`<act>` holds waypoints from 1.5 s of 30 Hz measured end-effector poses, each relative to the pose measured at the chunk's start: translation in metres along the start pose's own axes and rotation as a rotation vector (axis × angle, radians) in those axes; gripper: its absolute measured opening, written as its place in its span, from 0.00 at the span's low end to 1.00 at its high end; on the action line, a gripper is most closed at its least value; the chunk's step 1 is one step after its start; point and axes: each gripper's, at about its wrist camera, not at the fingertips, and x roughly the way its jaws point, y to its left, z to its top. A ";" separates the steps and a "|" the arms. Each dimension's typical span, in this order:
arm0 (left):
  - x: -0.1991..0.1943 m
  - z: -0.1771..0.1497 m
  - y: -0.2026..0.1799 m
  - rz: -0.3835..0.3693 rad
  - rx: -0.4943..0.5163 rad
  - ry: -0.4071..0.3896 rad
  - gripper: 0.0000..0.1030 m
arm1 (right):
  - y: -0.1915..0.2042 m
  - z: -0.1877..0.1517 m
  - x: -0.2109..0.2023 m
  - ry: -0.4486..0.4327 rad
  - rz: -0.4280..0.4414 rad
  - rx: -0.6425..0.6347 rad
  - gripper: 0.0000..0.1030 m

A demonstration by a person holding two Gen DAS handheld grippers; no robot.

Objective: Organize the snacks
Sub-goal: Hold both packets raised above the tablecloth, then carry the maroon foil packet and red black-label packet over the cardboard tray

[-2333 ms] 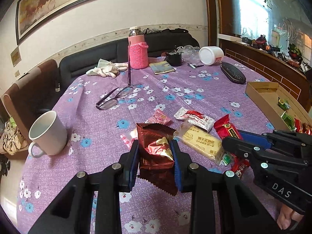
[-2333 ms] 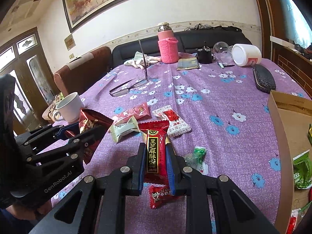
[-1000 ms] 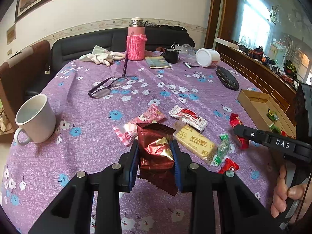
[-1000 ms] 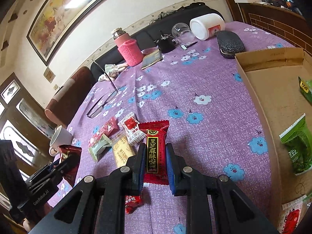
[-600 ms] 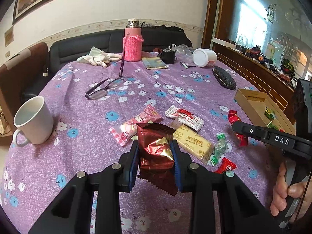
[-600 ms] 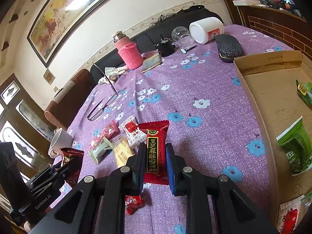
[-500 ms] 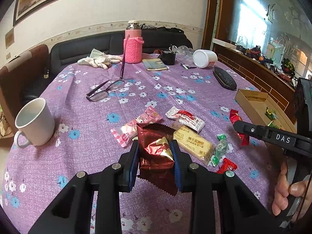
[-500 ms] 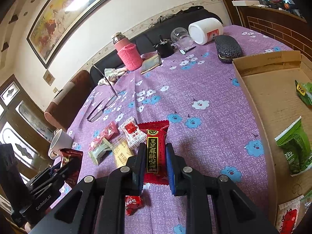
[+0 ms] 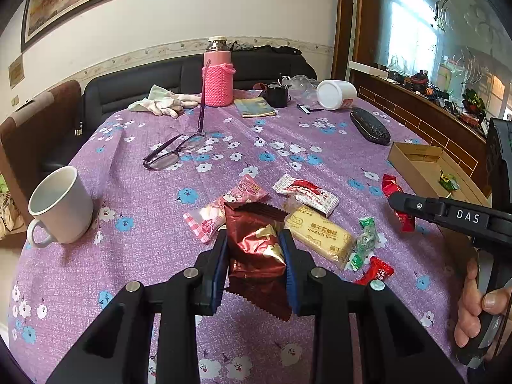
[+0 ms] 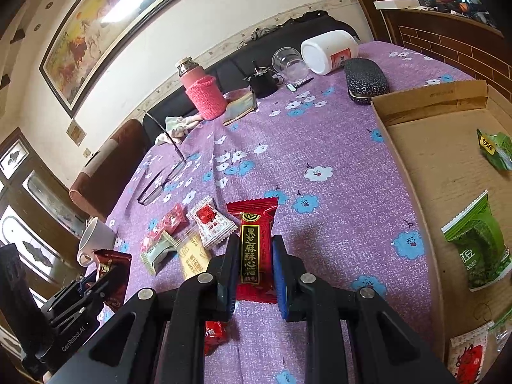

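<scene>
Since earlier: right gripper (image 10: 252, 268) swung from the snack pile toward the box (image 10: 425, 102). Clamped on red candy (image 10: 254, 246), held over bare cloth, likely for dropping in. Left gripper (image 9: 256, 252) pinches brown packet (image 9: 256, 249) above table, waiting. Beyond: loose snacks (image 9: 316, 233), mug (image 9: 60, 204), glasses (image 9: 174, 152).

Two grippers show, the left (image 9: 254, 256) and the right (image 10: 252, 265), each clamping one snack: a brown packet (image 9: 256, 249) and a red candy (image 10: 256, 243).

On the cloth lie six loose snacks: pink (image 9: 224, 204), white-red (image 9: 305, 190), yellow biscuit (image 9: 320, 233), green candy (image 9: 363, 244), pale green (image 10: 156, 252) and small red (image 9: 376, 270).

One box (image 10: 425, 102) holds two green packets (image 10: 476, 240), with a third, red-and-white one at its near corner.

One mug (image 9: 59, 206), one pair of glasses (image 9: 174, 152), one pink flask (image 9: 217, 73).
</scene>
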 end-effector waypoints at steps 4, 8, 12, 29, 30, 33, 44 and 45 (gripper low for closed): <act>-0.001 0.000 -0.002 0.002 0.011 -0.006 0.29 | 0.001 0.000 0.000 -0.004 -0.003 -0.006 0.20; 0.000 -0.001 -0.002 -0.001 0.016 -0.002 0.29 | 0.003 0.000 -0.002 -0.013 -0.008 -0.018 0.20; -0.003 0.000 -0.005 -0.008 0.027 -0.014 0.29 | 0.004 0.000 -0.004 -0.018 -0.011 -0.025 0.20; -0.020 0.007 -0.035 -0.055 0.067 -0.030 0.29 | -0.039 0.010 -0.082 -0.170 0.009 0.094 0.20; -0.023 0.008 -0.042 -0.060 0.079 -0.029 0.29 | -0.047 0.008 -0.091 -0.183 0.003 0.101 0.20; -0.029 0.011 -0.061 -0.082 0.105 -0.030 0.29 | -0.073 0.004 -0.117 -0.228 -0.031 0.129 0.20; -0.024 0.024 -0.185 -0.306 0.130 0.021 0.29 | -0.160 -0.008 -0.159 -0.327 -0.106 0.292 0.20; -0.019 0.024 -0.200 -0.343 0.122 0.038 0.29 | -0.162 -0.008 -0.161 -0.331 -0.121 0.296 0.20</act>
